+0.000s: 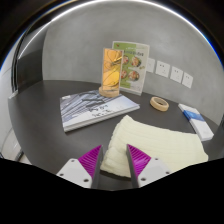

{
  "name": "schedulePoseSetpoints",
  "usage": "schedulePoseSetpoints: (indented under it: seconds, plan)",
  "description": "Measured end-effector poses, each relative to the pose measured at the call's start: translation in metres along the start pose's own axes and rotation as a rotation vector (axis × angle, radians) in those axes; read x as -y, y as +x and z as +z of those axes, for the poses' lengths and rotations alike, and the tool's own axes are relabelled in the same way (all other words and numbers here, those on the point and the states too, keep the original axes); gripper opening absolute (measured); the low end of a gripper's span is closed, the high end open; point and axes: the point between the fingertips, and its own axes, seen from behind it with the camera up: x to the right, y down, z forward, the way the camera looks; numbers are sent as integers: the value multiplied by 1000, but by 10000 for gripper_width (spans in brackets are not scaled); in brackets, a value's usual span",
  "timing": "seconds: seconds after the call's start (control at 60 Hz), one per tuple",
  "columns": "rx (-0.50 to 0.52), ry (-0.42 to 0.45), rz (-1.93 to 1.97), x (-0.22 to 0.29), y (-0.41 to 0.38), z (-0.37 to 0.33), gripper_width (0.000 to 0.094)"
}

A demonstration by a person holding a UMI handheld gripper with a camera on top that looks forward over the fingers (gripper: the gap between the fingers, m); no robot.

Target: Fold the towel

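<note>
A cream towel [160, 140] lies on the dark table [50, 140], spreading away to the right of the fingers. Its near left corner sits between my two fingers. My gripper [114, 160] is closed in on that corner, and both purple pads [92, 158] touch the cloth at its sides. The corner looks thick, as if doubled over. The rest of the towel rests flat on the table.
An open magazine [95, 107] lies beyond the fingers to the left. A clear stand with a food picture [118, 72] is behind it. A tape roll [159, 103] and a blue-white box [197, 120] lie beyond the towel. Wall sockets [175, 73] are at the back.
</note>
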Motion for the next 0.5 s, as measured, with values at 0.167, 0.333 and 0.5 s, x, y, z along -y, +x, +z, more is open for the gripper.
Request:
schedulePoseSetpoints:
  seconds: [0.167,0.333,0.5]
  plan:
    - [-46,39,-30,1,11,1,67]
    - [-41,52,-4,5,10,-1,8]
    - [-64,173,86,53,45,-29,7]
